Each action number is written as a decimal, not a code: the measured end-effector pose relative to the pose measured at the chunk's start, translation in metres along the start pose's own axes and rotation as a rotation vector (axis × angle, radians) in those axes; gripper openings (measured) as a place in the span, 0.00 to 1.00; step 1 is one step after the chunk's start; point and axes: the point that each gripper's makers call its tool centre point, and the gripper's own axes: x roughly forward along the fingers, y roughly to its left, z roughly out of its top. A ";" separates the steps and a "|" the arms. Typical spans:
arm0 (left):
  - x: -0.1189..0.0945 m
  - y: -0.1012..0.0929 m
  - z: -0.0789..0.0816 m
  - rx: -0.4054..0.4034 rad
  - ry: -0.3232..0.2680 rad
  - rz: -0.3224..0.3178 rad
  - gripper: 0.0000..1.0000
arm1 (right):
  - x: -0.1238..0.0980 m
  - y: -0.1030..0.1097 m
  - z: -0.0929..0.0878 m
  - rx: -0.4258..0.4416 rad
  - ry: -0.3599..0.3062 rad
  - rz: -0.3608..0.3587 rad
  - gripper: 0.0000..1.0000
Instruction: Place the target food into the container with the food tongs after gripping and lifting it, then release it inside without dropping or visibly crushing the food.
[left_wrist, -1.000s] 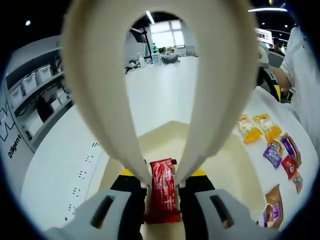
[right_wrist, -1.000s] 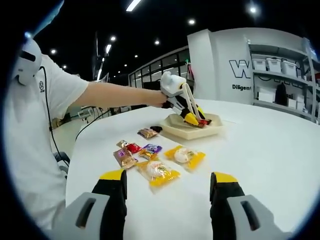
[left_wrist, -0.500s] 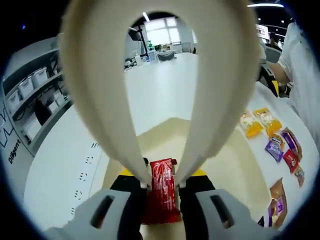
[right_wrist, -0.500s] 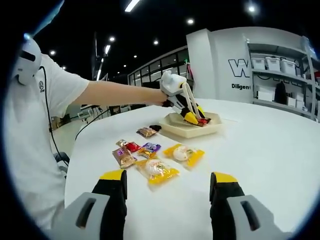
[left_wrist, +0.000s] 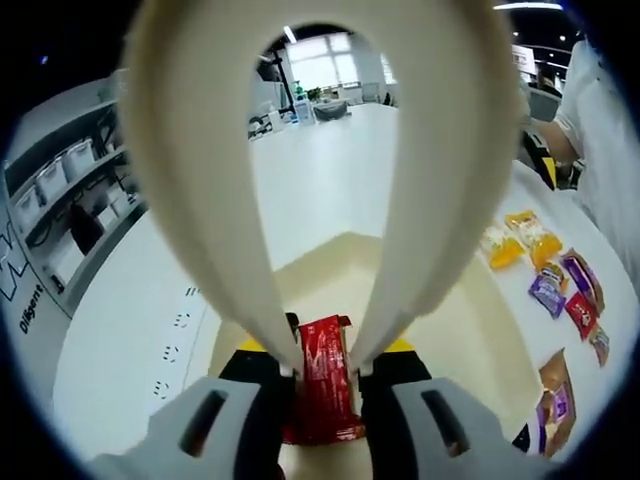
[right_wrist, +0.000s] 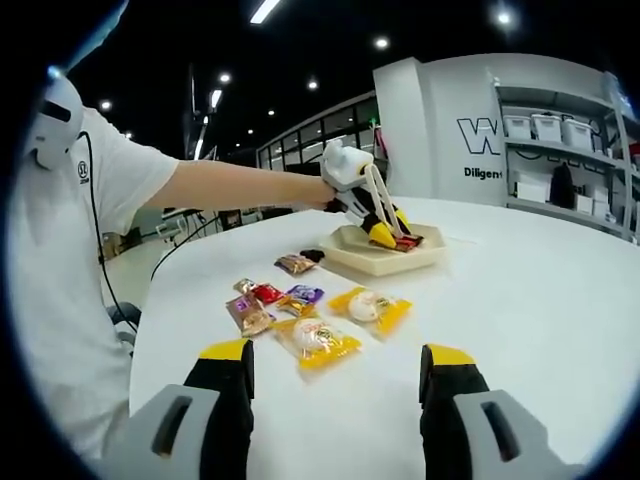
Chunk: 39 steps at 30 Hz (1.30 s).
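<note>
Left gripper over tray; right gripper wide

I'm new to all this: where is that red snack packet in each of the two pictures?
Left gripper view: the red packet sits low in the middle, pinched between the tips of the cream tongs, above the beige tray.
Right gripper view: it is small, just right of centre, at the tong tips over the same tray.
Shared landmark: the two yellow-wrapped snacks on the white table.
</note>
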 end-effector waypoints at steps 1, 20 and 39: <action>0.000 -0.001 0.000 0.010 0.000 -0.003 0.24 | 0.000 0.000 0.000 0.000 0.000 0.000 0.66; -0.015 0.001 0.019 0.017 -0.030 0.031 0.26 | -0.003 0.002 0.002 -0.001 -0.008 -0.003 0.66; -0.077 -0.038 0.040 -0.107 -0.131 0.137 0.25 | -0.006 0.020 0.014 -0.030 -0.033 0.015 0.66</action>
